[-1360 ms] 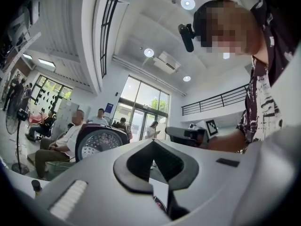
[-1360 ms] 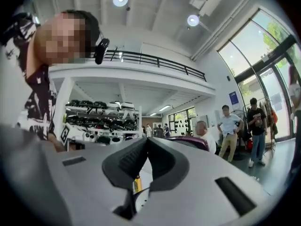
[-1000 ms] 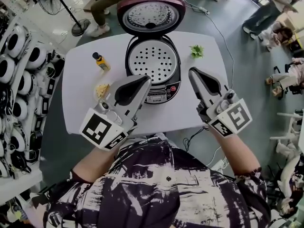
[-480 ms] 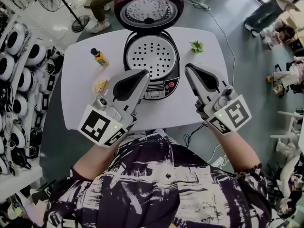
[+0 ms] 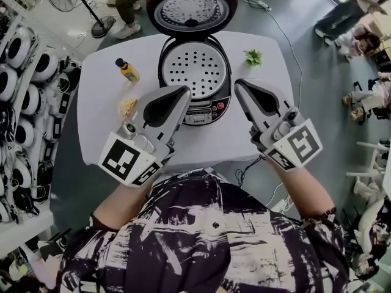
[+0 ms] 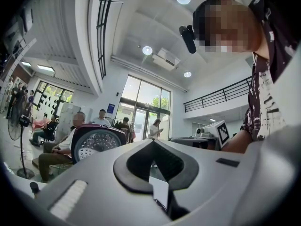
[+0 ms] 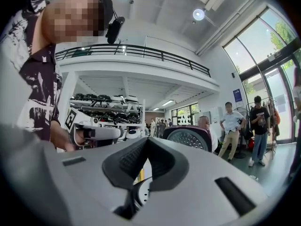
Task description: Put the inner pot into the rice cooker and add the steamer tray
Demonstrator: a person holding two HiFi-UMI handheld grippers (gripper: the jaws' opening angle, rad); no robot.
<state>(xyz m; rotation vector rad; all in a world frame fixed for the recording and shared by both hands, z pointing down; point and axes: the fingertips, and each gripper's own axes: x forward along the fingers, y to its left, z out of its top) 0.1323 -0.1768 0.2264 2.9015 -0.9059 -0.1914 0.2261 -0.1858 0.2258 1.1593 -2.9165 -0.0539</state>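
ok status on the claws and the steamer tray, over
Left claw shut, empty; right claw shut, empty. Round perforated steamer tray sits in the open dark-red rice cooker. Small yellow bottle off to the side, not in the way.

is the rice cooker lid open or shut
Open. The lid stands tipped back behind the cooker, its inner side facing up, and the perforated tray sits exposed in the cooker's mouth.

Rice cooker (image 5: 192,10): maroon lid, black body. Steamer tray (image 5: 195,72): silver, perforated. Worktop (image 5: 104,124): white. Bottle (image 5: 127,71): yellow, black cap. Sprig (image 5: 253,57): green. Left tongs (image 5: 183,91) and right tongs (image 5: 239,84): grey, black-and-white square markers.
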